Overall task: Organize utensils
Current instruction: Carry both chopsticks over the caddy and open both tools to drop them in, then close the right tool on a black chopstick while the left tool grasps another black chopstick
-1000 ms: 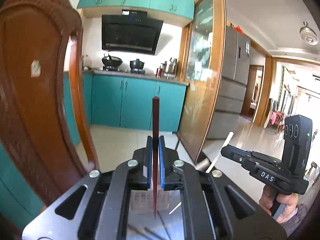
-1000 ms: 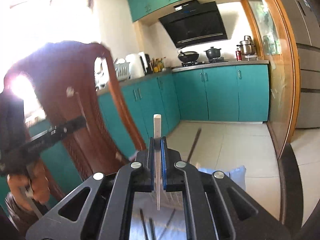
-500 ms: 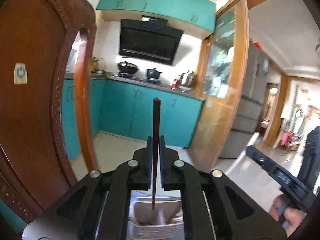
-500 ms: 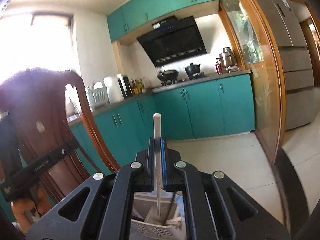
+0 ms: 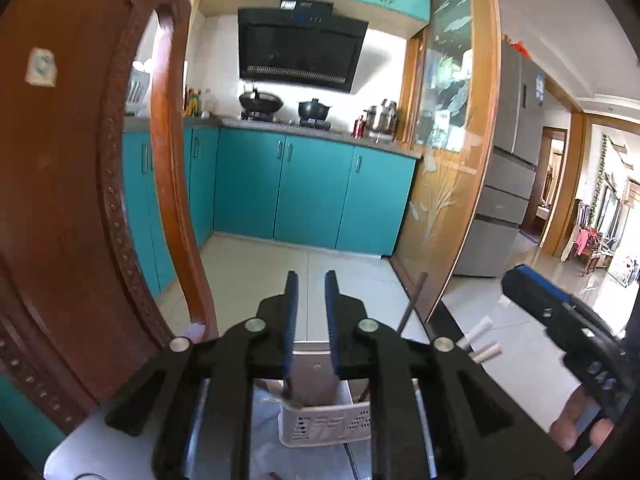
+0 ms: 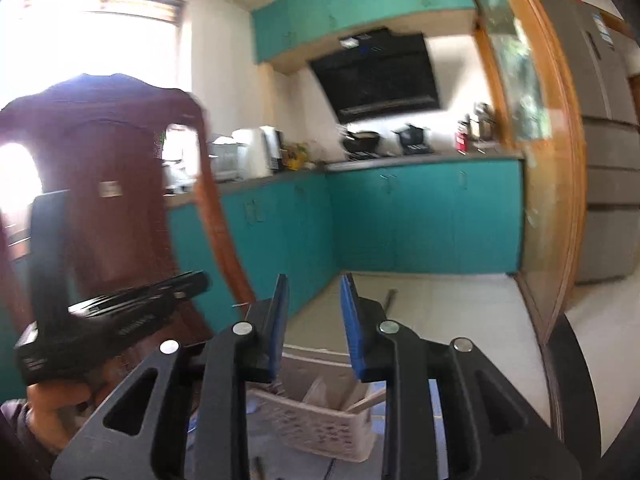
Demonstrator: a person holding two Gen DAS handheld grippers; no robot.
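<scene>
A white perforated utensil basket (image 5: 324, 420) stands on the table just below my left gripper (image 5: 311, 292), which is open and empty. A dark chopstick (image 5: 410, 306) leans out of the basket to the right, and white chopstick ends (image 5: 484, 350) poke up beyond. In the right wrist view the basket (image 6: 320, 424) holds white chopsticks (image 6: 316, 390), and my right gripper (image 6: 314, 300) is open and empty above it. The right gripper (image 5: 568, 328) also shows in the left wrist view, and the left gripper (image 6: 120, 316) shows in the right wrist view.
A carved wooden chair back (image 5: 80, 200) stands close on the left, also in the right wrist view (image 6: 112, 200). Loose chopsticks (image 5: 424, 432) lie on the table beside the basket. Teal kitchen cabinets (image 5: 312, 196) and a glass sliding door (image 5: 452, 160) are behind.
Both grippers have opened. The dark red chopstick has left the left gripper and the white chopstick has left the right gripper; both now stand in the basket. The right view has swung and blurred.
</scene>
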